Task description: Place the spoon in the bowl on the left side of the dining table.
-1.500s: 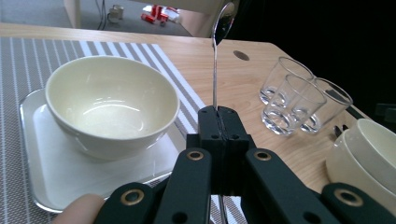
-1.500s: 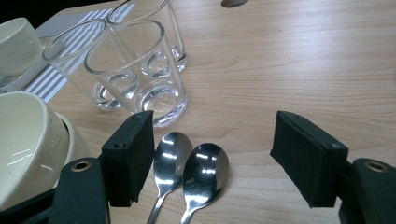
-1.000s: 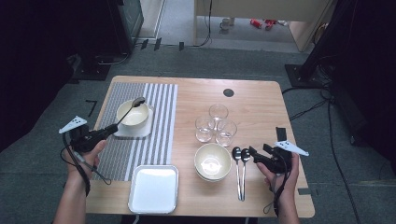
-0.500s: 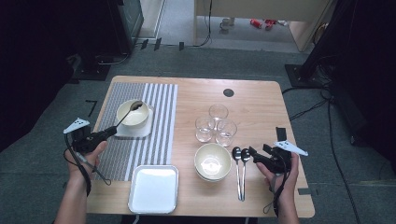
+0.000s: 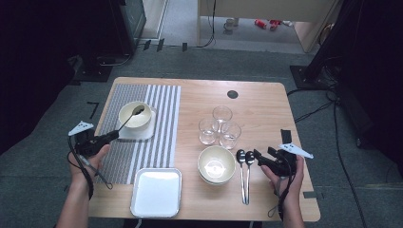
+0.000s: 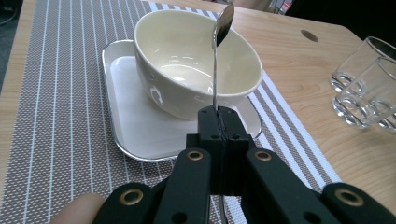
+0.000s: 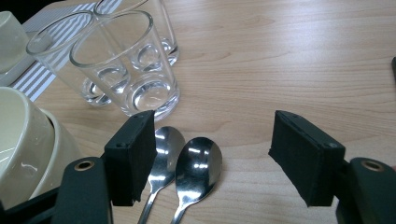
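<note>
My left gripper (image 5: 113, 136) (image 6: 218, 112) is shut on the handle of a metal spoon (image 5: 129, 118) (image 6: 218, 51). The spoon's head hangs over a cream bowl (image 5: 136, 117) (image 6: 187, 74) that sits on a small white square tray (image 5: 148, 130) (image 6: 135, 130) on the striped placemat (image 5: 161, 123). My right gripper (image 5: 256, 154) (image 7: 212, 161) is open, low over the table, with two spoons (image 5: 244, 164) (image 7: 187, 163) lying just ahead of its jaws. Stacked cream bowls (image 5: 216, 164) (image 7: 23, 144) stand left of those spoons.
Three clear glasses (image 5: 219, 126) (image 7: 126, 65) stand together mid-table. A second white square tray (image 5: 157, 191) lies near the front edge. A dark round hole (image 5: 232, 94) marks the far side of the wooden table (image 5: 266, 109).
My left gripper has drawn back toward the front left with the spoon, so the spoon's head now hangs over the bowl's near side. The right gripper has stayed put.
</note>
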